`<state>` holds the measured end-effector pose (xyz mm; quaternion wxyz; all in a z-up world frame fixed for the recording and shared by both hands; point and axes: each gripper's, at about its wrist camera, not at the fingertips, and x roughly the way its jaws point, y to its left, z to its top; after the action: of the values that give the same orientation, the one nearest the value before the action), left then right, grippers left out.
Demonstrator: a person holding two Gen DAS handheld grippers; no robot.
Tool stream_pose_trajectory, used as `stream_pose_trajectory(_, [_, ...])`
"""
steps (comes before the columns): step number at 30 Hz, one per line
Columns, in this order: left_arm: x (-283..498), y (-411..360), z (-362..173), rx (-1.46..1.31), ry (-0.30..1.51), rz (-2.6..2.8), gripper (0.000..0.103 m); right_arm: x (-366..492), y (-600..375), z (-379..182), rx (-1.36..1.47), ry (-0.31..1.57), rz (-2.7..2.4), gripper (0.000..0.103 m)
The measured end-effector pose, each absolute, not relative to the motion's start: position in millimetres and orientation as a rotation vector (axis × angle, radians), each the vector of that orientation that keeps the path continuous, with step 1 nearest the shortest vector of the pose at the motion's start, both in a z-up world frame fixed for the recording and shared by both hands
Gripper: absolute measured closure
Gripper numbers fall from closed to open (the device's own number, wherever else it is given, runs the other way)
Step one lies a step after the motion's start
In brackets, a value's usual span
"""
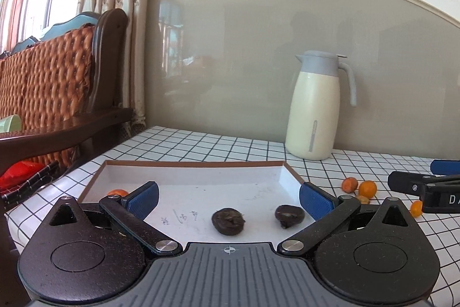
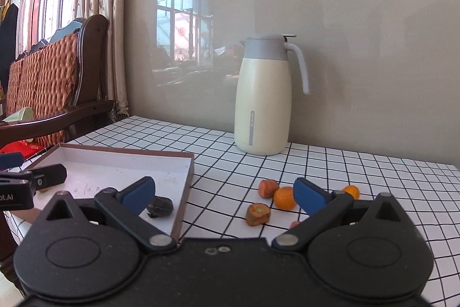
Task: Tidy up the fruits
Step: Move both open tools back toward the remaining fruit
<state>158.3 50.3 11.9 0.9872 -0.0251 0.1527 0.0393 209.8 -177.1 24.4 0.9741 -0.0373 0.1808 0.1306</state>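
Observation:
A shallow white box with a brown rim (image 1: 195, 163) lies on the checked tablecloth. Inside it are two dark brown fruits (image 1: 228, 221) (image 1: 289, 215), and an orange fruit (image 1: 118, 192) shows behind the left finger. My left gripper (image 1: 228, 199) hovers open over the box with nothing between its fingers. My right gripper (image 2: 224, 196) is open above the cloth, right of the box (image 2: 188, 180). Ahead of it lie two orange fruits (image 2: 284, 197) (image 2: 351, 191) and two brownish-orange pieces (image 2: 258, 214) (image 2: 268, 187). One dark fruit (image 2: 161, 207) sits in the box corner.
A cream jug with a grey lid and handle (image 2: 263, 97) stands at the back against the grey wall. A wooden sofa with an orange cushion (image 1: 57, 82) is to the left, beyond the table edge. The right gripper's body (image 1: 425, 189) reaches in from the right.

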Motion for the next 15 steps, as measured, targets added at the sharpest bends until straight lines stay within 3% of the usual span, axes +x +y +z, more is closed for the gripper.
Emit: stream_pose_trajectory(15, [174,-44,4,0.06,0.314,-0.109,0.0,200,-254,13,-0.06,0.398,0.099,0.006])
